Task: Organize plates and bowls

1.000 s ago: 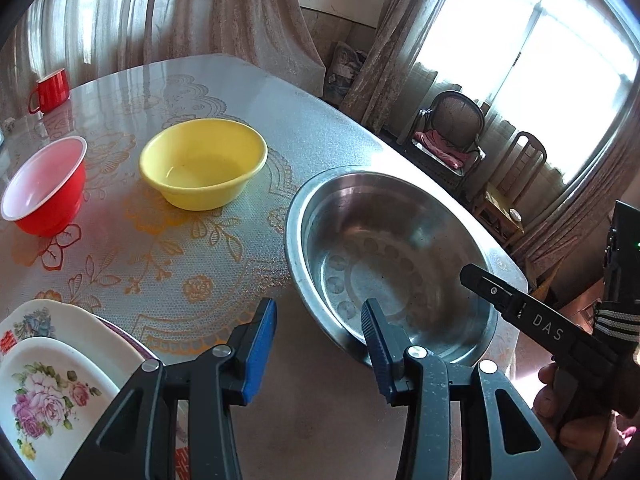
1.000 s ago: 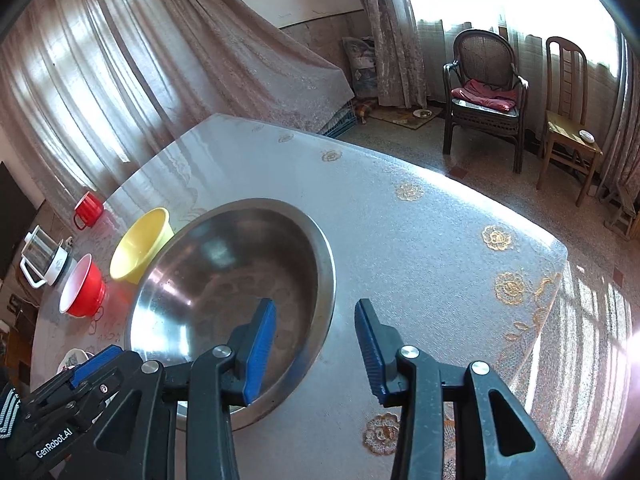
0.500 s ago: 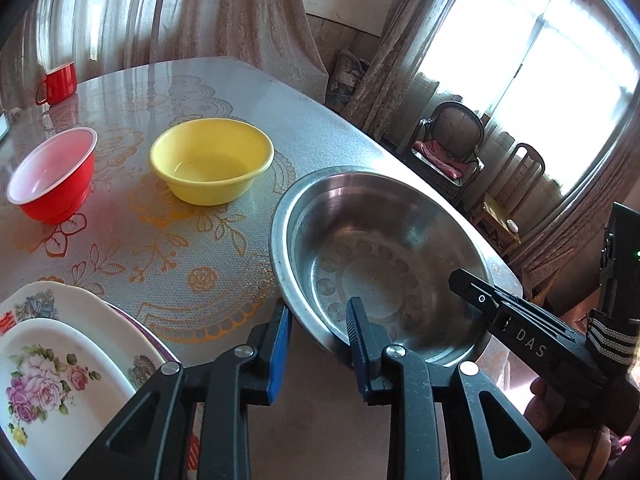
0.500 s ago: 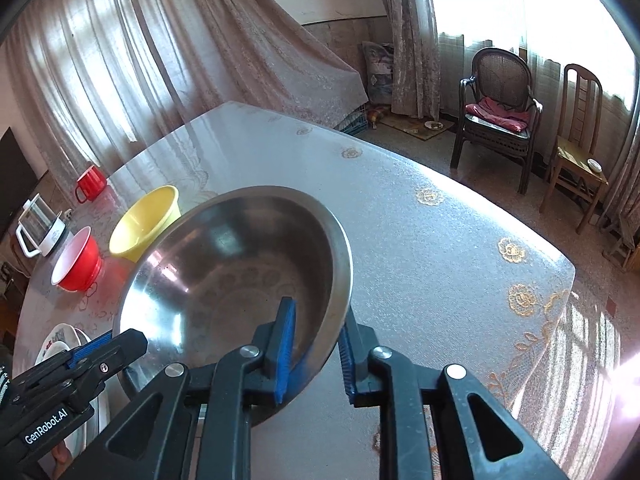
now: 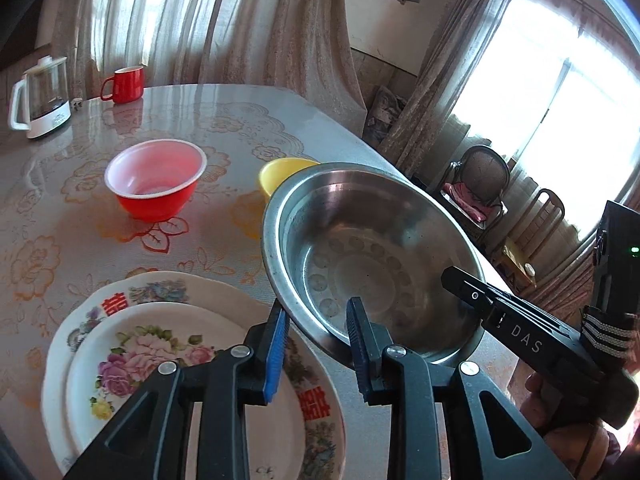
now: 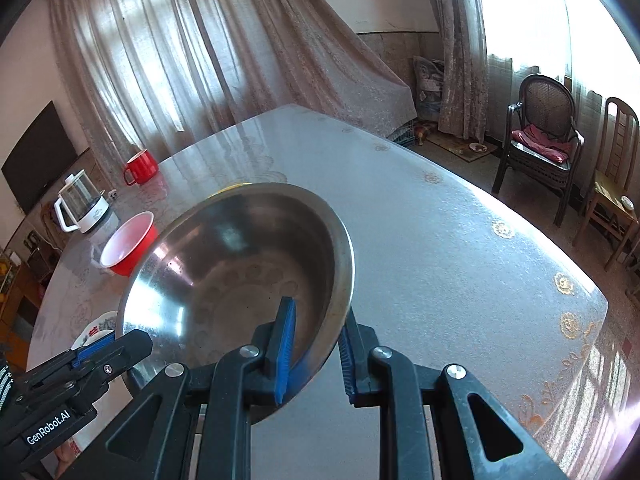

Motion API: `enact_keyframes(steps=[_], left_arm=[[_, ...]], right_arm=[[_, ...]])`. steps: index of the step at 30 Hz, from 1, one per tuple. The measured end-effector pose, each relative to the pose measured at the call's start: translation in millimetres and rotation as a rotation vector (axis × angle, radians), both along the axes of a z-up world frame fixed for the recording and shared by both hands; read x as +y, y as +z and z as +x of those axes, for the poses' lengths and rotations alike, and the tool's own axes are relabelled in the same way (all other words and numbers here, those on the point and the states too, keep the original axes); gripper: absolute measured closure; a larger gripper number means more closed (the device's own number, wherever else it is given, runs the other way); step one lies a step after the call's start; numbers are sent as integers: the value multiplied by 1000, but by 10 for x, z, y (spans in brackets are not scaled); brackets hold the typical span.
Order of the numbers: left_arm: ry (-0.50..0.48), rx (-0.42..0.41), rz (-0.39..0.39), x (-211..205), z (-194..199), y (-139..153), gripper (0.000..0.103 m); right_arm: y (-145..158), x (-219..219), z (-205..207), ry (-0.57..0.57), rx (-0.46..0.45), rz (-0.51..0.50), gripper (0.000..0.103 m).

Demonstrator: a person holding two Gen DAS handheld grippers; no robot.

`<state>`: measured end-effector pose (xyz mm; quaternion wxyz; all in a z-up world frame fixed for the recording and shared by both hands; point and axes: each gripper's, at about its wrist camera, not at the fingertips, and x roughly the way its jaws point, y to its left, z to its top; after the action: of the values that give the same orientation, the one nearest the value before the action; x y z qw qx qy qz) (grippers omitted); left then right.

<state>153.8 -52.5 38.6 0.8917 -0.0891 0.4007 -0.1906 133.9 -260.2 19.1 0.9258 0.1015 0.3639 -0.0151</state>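
While both grippers clasp its rim from opposite sides, a large steel basin (image 5: 372,256) hangs tilted above the table (image 6: 440,248), its hollow turned toward the cameras. The left gripper (image 5: 316,344) has its blue pads clamped on the basin's near edge, one pad inside and one outside. The right gripper (image 6: 316,352) is clamped the same way on the basin's other side (in the right wrist view the rim passes between its two pads). Behind the basin, partly hidden by its far rim, sits a yellow bowl (image 5: 280,172). To the left of the basin stands a red bowl (image 5: 156,184) with a pale inside. Just left of and below the basin lies a stack of flowered plates (image 5: 132,344), smaller upon larger. Well beyond the basin, near the table's far edge, stand a red mug (image 5: 126,84) and a glass kettle (image 5: 40,96).
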Motion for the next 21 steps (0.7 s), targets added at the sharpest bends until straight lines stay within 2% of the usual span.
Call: enact_keyframes(steps=[6, 11, 21], left_arm=[[140, -33, -12, 671, -134, 166, 74], [243, -50, -1, 1225, -328, 211, 73], [440, -29, 11, 2143, -907, 17, 72]], right_arm=[[200, 635, 146, 154, -44, -15, 83], [244, 1235, 186, 283, -54, -13, 83], [103, 2350, 24, 526, -23, -17, 83]])
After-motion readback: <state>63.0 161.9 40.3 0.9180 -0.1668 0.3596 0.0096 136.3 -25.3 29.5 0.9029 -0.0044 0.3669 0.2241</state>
